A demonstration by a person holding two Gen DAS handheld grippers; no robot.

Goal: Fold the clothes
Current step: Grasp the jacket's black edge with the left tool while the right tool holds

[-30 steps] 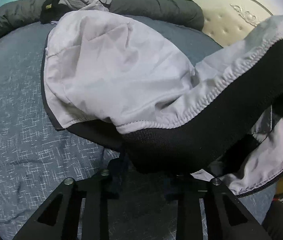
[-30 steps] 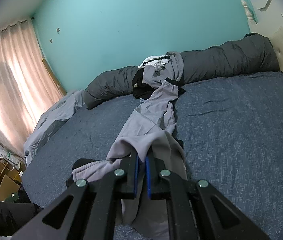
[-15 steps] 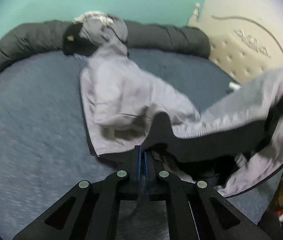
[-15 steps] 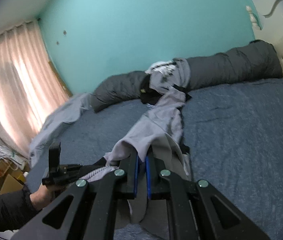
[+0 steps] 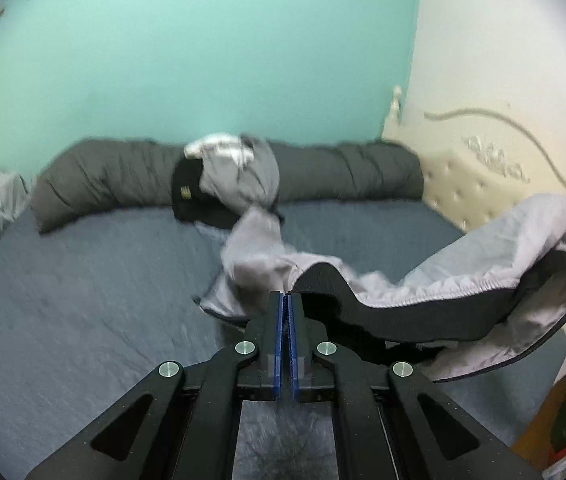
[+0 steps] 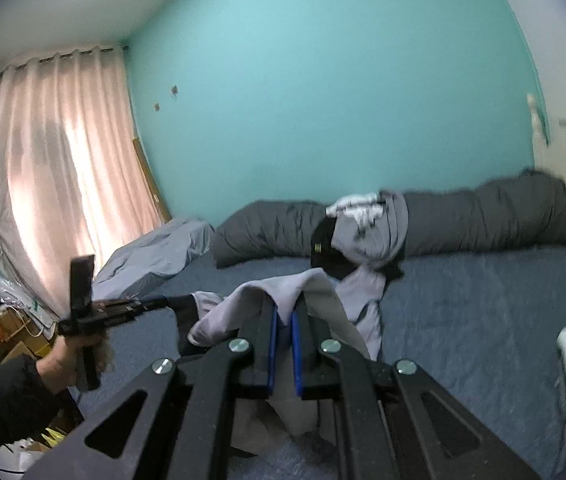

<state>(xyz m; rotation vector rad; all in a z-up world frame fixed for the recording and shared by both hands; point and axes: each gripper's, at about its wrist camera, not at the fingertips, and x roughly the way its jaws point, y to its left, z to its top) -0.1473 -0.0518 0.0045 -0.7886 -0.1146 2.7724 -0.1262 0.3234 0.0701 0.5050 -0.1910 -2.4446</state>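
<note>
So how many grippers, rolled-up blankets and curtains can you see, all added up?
Grippers: 2, the left gripper and the right gripper, each pinching the grey garment.
Dark rolled blankets: 1, the dark grey blanket roll along the wall.
Curtains: 1, the pink curtain.
Total: 4

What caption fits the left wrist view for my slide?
Left gripper shut on the grey garment's black waistband, lifting it above the blue bed.
</note>
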